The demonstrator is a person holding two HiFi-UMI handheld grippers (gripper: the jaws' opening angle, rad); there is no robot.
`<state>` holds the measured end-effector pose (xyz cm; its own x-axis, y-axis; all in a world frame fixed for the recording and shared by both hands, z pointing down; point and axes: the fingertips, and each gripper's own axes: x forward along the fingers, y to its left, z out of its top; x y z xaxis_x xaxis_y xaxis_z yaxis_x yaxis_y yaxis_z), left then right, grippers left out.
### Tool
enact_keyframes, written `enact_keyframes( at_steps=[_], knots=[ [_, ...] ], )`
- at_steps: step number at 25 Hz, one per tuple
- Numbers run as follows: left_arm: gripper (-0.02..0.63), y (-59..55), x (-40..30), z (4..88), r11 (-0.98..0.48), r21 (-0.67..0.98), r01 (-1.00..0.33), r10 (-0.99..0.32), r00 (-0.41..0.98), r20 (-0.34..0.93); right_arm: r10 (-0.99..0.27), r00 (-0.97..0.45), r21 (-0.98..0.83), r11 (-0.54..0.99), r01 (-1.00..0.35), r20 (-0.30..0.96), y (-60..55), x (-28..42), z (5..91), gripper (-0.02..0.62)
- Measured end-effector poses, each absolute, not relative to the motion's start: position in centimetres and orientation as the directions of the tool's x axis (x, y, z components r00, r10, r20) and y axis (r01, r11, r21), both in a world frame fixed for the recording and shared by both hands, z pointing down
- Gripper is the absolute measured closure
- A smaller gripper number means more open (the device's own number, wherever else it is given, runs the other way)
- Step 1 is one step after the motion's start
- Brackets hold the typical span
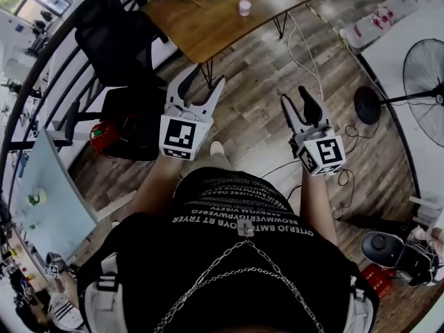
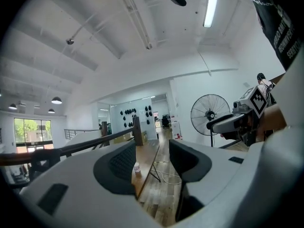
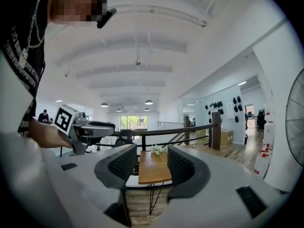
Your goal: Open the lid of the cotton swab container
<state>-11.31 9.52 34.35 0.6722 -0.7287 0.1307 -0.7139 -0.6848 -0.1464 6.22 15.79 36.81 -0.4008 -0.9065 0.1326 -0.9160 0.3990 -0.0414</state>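
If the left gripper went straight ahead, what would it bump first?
Probably the brown wooden table, near its small round white container. The open left gripper has only air before that, though depth is hard to judge.

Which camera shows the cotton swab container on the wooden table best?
The head view: the cotton swab container stands unobstructed on the wooden table, seen from above. The left gripper view shows it only small and far off. The right gripper view shows the table, but I cannot make it out there.
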Motion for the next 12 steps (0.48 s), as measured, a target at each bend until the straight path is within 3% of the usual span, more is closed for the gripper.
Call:
enact_keyframes(
  at_steps=[12],
  knots=[
    [0.383,2.0,-14.1,33.8,-0.71,-0.157,-0.686,-0.703,0.7,0.122,-0.913,-0.384,-0.009,0.386,-0.922,0.135,9.0,3.1,36.0,0.404]
  ],
)
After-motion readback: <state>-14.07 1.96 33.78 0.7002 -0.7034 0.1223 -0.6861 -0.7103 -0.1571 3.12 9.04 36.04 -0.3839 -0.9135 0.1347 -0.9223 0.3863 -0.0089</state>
